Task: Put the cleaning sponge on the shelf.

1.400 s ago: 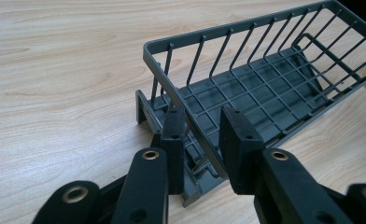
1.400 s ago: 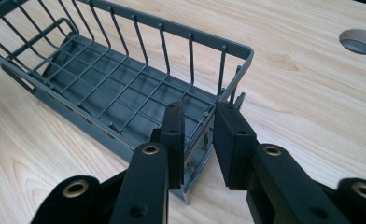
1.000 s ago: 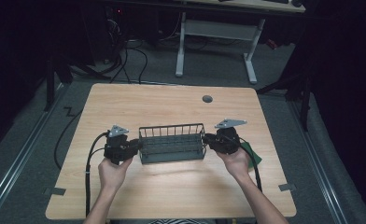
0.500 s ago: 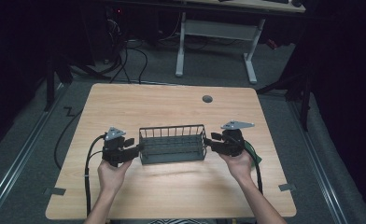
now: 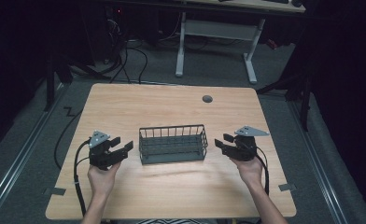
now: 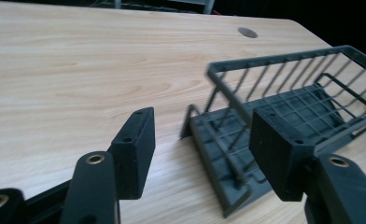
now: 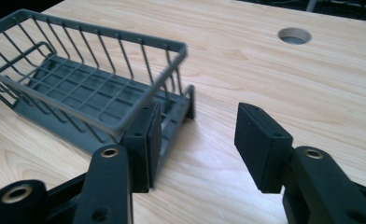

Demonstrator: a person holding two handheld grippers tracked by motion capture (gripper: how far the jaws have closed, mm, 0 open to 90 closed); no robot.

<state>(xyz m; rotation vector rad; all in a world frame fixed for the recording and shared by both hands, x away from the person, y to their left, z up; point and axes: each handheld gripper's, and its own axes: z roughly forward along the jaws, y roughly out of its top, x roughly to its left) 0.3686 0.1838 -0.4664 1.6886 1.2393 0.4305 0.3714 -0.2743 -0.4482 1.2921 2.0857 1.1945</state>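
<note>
Centre of worktop [image 5: 125, 107]: one grey wire basket [image 5: 172, 143], upright, empty. I had my left gripper [image 5: 121, 148] and right gripper [image 5: 221, 141] just off its two ends, jaws just been opening, nothing between them. Step judged: release after placement; next, I judged, both hands should draw clear.

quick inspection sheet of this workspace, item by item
surface: wooden table, one round hole near its far edge
job's things: grey wire basket standing upright at the middle, nothing in it
clutter: nothing seen
grippers: left gripper and right gripper flank the basket's ends, apart from it; jaws have just been opening, nothing between them
cables: one cable trails from the left gripper, one from the right
surroundings: dark room, white desk frame behind, floor cables
</note>
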